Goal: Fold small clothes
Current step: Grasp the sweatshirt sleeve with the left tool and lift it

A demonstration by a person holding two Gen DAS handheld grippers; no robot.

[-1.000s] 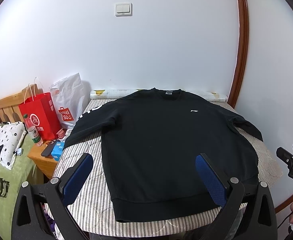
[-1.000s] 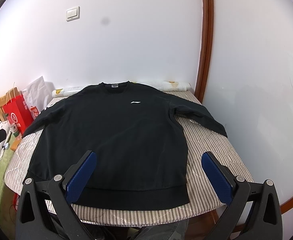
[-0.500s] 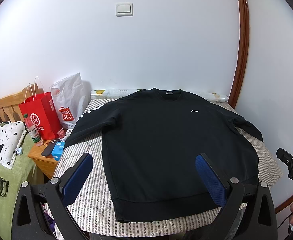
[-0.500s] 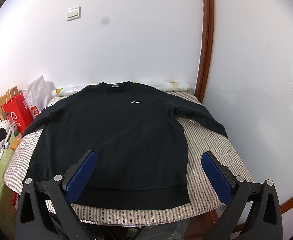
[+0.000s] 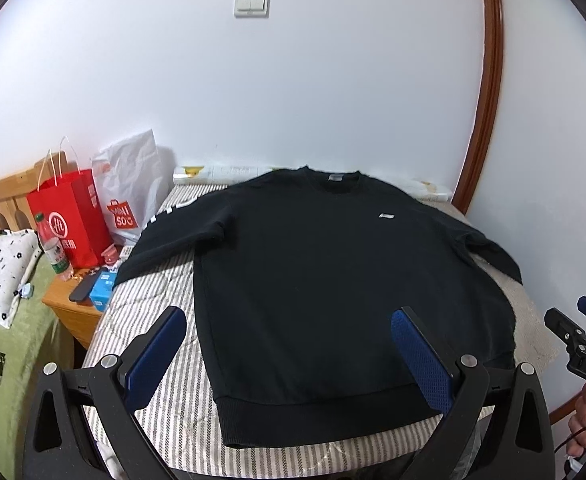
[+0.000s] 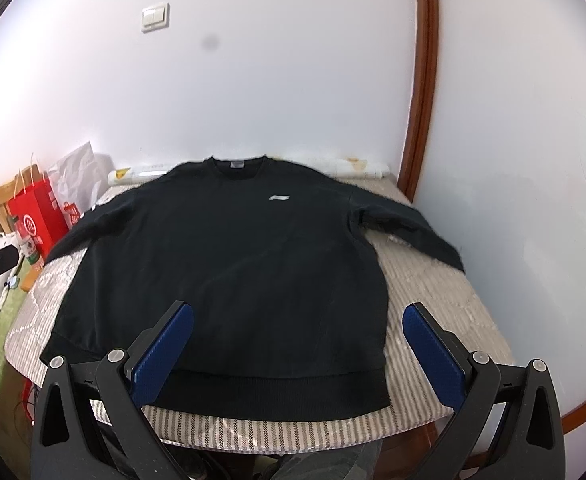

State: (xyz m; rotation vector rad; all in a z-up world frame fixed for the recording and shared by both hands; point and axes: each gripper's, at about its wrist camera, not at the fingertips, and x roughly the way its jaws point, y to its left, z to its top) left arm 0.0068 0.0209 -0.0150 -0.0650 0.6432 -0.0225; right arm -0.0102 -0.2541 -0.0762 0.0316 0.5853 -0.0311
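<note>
A black long-sleeved sweatshirt [image 5: 333, 280] lies flat, front up, on a striped table [image 5: 149, 320], collar toward the wall and both sleeves spread out. It also shows in the right wrist view [image 6: 233, 272]. My left gripper [image 5: 289, 344] is open and empty, held above the near hem. My right gripper [image 6: 299, 344] is open and empty, above the hem's right half. The right gripper's tip [image 5: 573, 336] shows at the right edge of the left wrist view.
A wooden nightstand [image 5: 69, 308] left of the table holds a red paper bag [image 5: 73, 220], a white bag [image 5: 133, 196], a bottle, a phone and a blue box. A green bed [image 5: 5, 340] lies further left. A white wall and a brown door frame [image 6: 425, 80] stand behind.
</note>
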